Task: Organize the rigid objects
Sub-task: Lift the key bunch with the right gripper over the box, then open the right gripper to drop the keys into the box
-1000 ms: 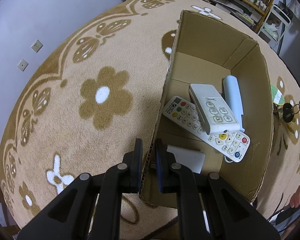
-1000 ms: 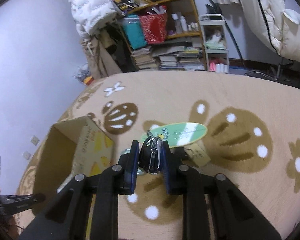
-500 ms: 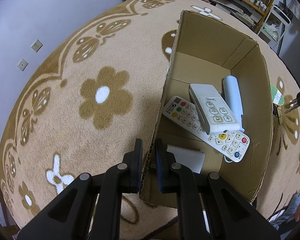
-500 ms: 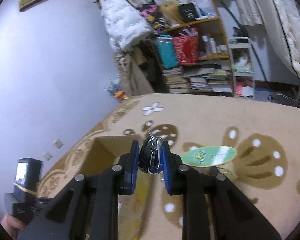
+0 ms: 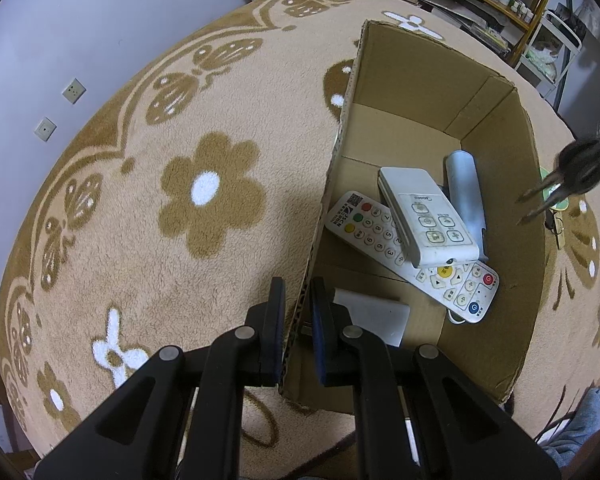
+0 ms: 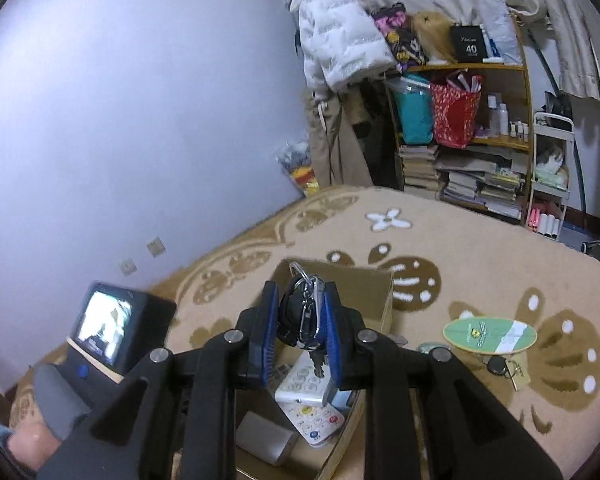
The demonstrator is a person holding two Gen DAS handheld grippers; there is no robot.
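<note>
Left gripper (image 5: 298, 320): jaws clenched on the near left wall of the cardboard box (image 5: 432, 92), one finger outside, one inside.

Right gripper (image 6: 302, 332): jaws narrowly parted, clamped on a bunch of keys (image 6: 303, 312) with carabiner; keys are held in the air above the box's right side.

Box contents: long white remote control (image 5: 412, 252), white air-conditioner remote (image 5: 428, 218) laid across it, pale blue cylinder (image 5: 466, 192) beside, white flat block (image 5: 374, 314) near.

Outside, right, on the flowered carpet (image 5: 180, 200): green oval tag (image 6: 490, 334).
</note>
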